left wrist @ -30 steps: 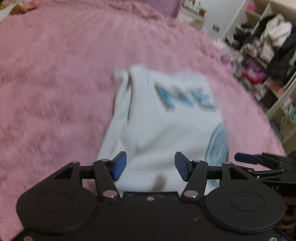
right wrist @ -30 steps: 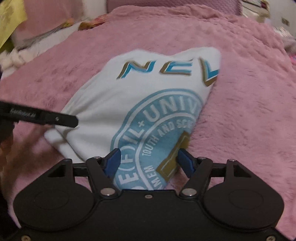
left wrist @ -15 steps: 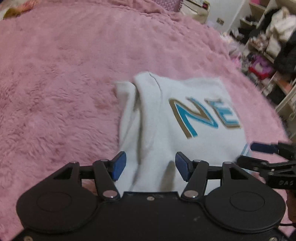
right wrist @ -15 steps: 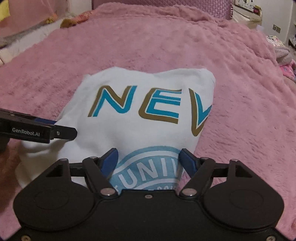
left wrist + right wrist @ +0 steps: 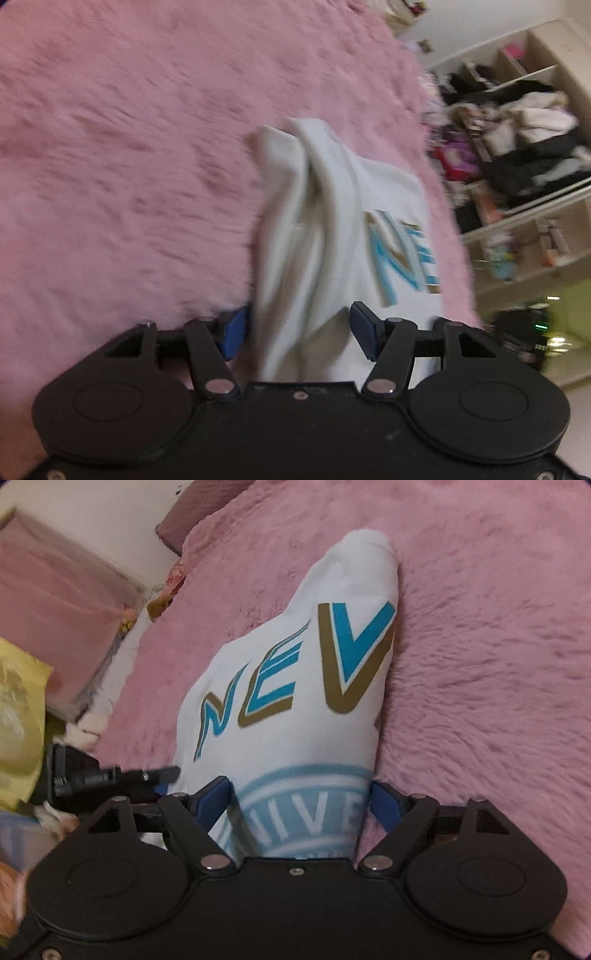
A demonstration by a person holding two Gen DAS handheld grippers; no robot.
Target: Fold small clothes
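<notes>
A white folded shirt (image 5: 295, 686) with blue-and-gold letters and a light blue round print lies on a pink fluffy blanket (image 5: 480, 664). In the left wrist view the shirt (image 5: 332, 236) shows its stacked folded edges. My left gripper (image 5: 297, 328) is open, its blue pads on either side of the shirt's near edge. My right gripper (image 5: 299, 801) is open, its pads straddling the near edge at the round print. The left gripper's finger (image 5: 147, 775) shows at the shirt's left side in the right wrist view.
Shelves crowded with clothes and clutter (image 5: 517, 166) stand to the right of the bed. A pink pillow (image 5: 55, 602) and a yellow cushion (image 5: 18, 716) lie at the left. The blanket (image 5: 129, 166) stretches wide around the shirt.
Both views have tilted and both grippers have moved closer over the shirt's near edge. The shirt's near part now sits between both pairs of pads. Both grippers stay open.
</notes>
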